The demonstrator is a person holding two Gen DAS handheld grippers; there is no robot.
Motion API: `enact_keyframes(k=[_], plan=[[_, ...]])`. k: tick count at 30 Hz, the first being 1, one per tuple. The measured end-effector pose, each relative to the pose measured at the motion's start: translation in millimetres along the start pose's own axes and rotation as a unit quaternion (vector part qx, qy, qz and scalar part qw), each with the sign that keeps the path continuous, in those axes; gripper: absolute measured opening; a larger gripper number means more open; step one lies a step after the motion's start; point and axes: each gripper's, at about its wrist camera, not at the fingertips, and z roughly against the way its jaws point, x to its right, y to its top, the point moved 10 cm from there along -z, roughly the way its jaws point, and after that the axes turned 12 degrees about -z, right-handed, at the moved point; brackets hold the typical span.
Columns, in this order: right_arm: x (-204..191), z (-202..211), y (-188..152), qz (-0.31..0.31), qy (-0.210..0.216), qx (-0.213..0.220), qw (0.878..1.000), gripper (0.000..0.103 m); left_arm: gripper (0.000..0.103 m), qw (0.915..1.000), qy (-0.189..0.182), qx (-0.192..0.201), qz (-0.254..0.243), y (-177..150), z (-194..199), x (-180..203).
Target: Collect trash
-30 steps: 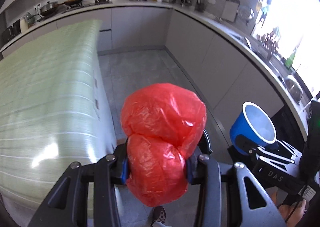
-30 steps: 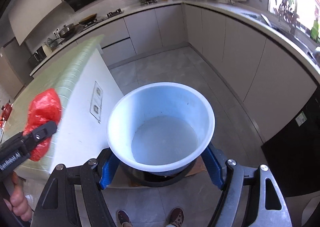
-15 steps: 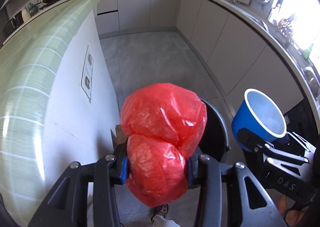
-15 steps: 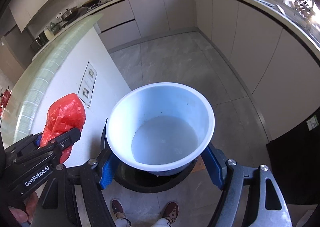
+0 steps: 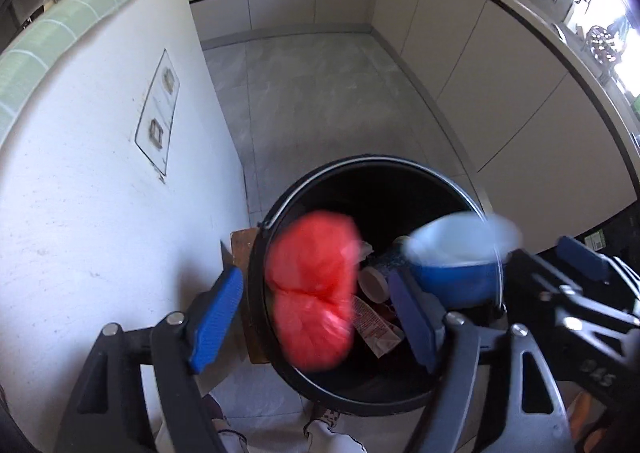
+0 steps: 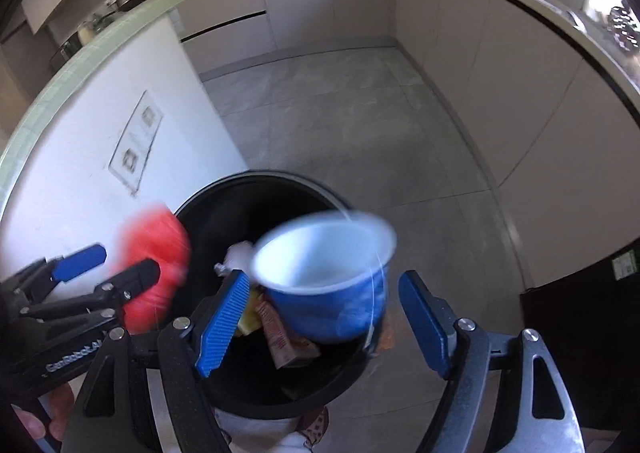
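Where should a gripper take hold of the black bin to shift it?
Probably the bin's far rim, from straight above, one finger inside the wall, one outside. The bin stands upright, its mouth too wide to span, and trash crowds the near side.

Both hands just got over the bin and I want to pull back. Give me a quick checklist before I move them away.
1. Left gripper let go: ok. Its jaws have just been opening and the pads stand clear of the red bag.
2. Right gripper let go: ok, the pads stand clear of the blue cup.
3. Red bag over the black bin: ok in the left view; blurred.
4. Blue cup over the bin: ok, though near its right rim.
5. Both items settled inside: cannot tell, both are blurred.
6. Room in the bin: ok, wrappers lie low inside.
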Motion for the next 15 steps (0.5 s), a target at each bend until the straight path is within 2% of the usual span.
enact_keyframes(k=[6,15], plan=[[11.7,37.4,6.9,-0.033,0.009,0.029,0.999,0.080,0.077,0.9996,0.014,0.022,-0.006,10.2,35.8,1.9],[-11.8,91.4,12.8,-0.026,0.028,0.036,0.999,0.080,0.077,0.9972,0.010,0.073,0.011,11.0,134.6,-8.7]])
